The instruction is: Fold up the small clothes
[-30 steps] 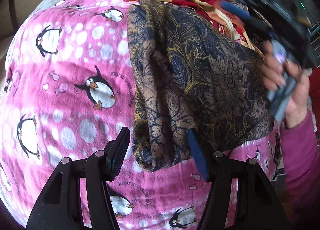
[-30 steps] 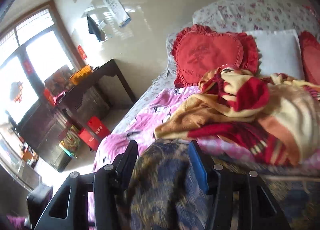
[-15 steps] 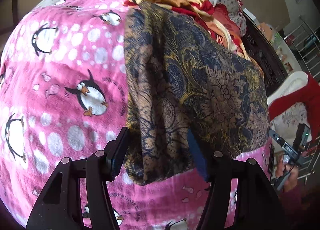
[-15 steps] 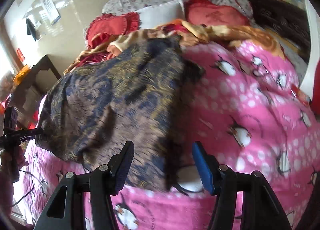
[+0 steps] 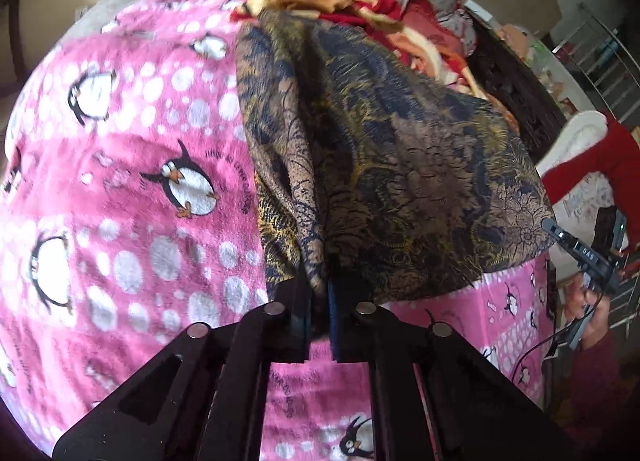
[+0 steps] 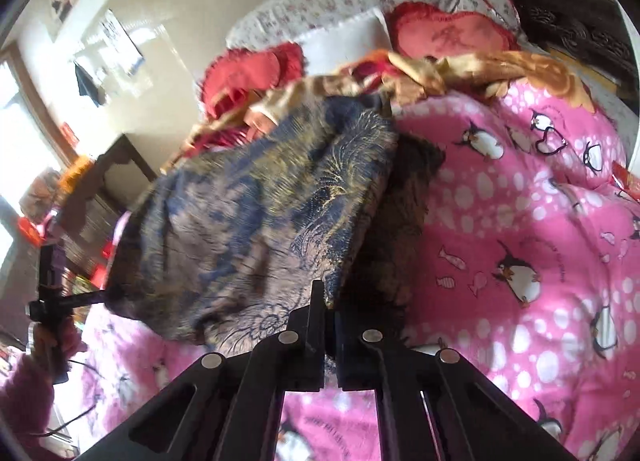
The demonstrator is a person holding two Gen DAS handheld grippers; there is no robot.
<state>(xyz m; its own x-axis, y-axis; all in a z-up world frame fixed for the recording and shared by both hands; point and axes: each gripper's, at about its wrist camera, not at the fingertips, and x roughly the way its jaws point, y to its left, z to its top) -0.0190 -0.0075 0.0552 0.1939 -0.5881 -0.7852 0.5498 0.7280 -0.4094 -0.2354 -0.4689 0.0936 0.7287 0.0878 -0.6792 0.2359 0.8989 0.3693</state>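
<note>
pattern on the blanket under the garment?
Pink blanket with penguins and white dots; clearest in the left wrist view.

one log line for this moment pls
left gripper: shut on patterned garment near edge | right gripper: shut on its other corner | garment over pink penguin blanket

It was a home bedroom: a bed [image 6: 520, 189] under a pink penguin blanket [image 5: 140, 181], with red heart cushions [image 6: 452, 35].

Patterned garment [image 6: 256, 213] (right wrist view) blurred; its underside hidden.
</note>
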